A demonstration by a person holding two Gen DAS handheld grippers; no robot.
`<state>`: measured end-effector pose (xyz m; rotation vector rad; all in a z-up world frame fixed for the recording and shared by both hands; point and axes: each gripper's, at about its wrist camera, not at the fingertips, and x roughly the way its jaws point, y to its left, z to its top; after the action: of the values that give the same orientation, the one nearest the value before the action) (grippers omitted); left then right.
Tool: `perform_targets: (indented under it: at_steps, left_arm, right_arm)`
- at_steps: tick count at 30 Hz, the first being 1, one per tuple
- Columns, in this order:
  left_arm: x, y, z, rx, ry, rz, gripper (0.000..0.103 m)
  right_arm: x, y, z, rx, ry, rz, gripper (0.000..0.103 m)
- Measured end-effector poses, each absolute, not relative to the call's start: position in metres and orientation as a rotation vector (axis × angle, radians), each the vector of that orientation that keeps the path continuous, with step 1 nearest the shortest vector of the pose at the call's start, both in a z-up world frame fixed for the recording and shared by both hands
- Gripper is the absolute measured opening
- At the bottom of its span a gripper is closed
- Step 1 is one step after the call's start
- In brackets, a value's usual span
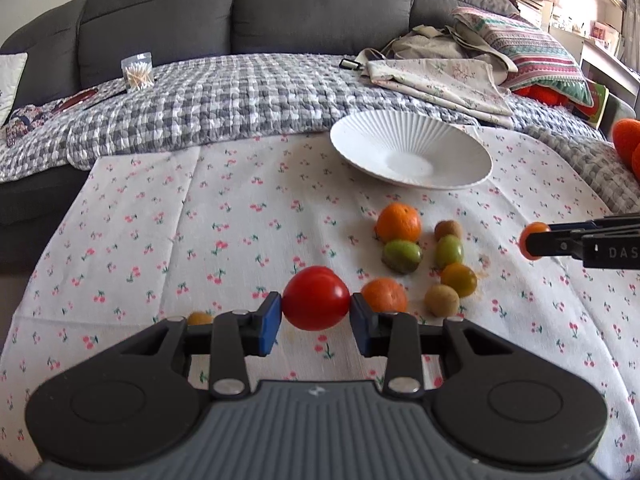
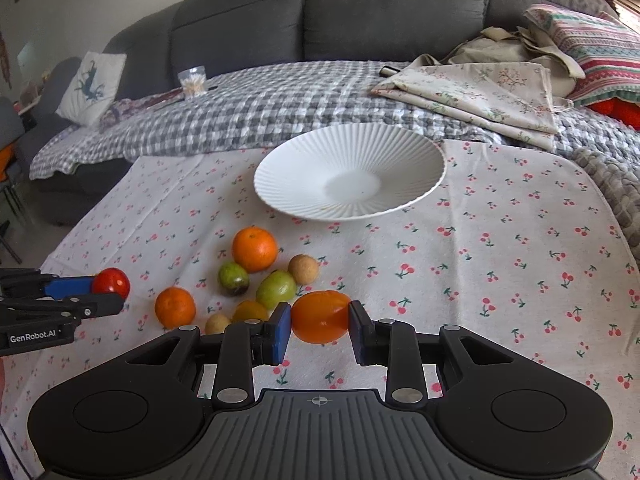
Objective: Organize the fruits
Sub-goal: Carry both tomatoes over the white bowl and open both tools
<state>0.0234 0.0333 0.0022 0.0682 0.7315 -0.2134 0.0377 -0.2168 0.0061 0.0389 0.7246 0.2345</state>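
Both grippers loaded, so we're in the carry step. Left gripper (image 1: 316, 312) has its blue pads clamped on a red tomato (image 1: 316, 298); right gripper (image 2: 320, 322) is clamped on an orange tomato-like fruit (image 2: 320, 316). Both fruits look lifted clear of the cherry-print cloth (image 2: 500, 260), though I can't be sure of the gap.

White ribbed plate (image 2: 280, 184) sits ahead with nothing in it — presumably the drop target. The loose pile lies on the cloth between the grippers and the plate: two mandarins (image 2: 255, 249), green fruits (image 2: 276, 288), small brown ones (image 2: 304, 269).

Next move, I'd guess: bring each fruit forward over the pile, lower into the plate's well, then release — low, since round fruit will roll on that sloped rim.

Pose: both grippers level, fingers pointing at the sofa (image 2: 360, 8), side by side, well apart.
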Motion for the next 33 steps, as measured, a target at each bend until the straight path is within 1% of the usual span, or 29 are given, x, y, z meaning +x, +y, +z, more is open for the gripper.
perform_targets:
  at_steps: [16,33]
  left_arm:
    - [0.072,0.018,0.016,0.043,0.709,-0.227,0.036]
    - [0.132,-0.037,0.036,0.030,0.613,-0.302,0.036]
  right_arm:
    - [0.044,-0.247,0.017,0.110,0.694,0.169,0.029]
    - [0.076,-0.279,0.022,0.200,0.621,0.097,0.029]
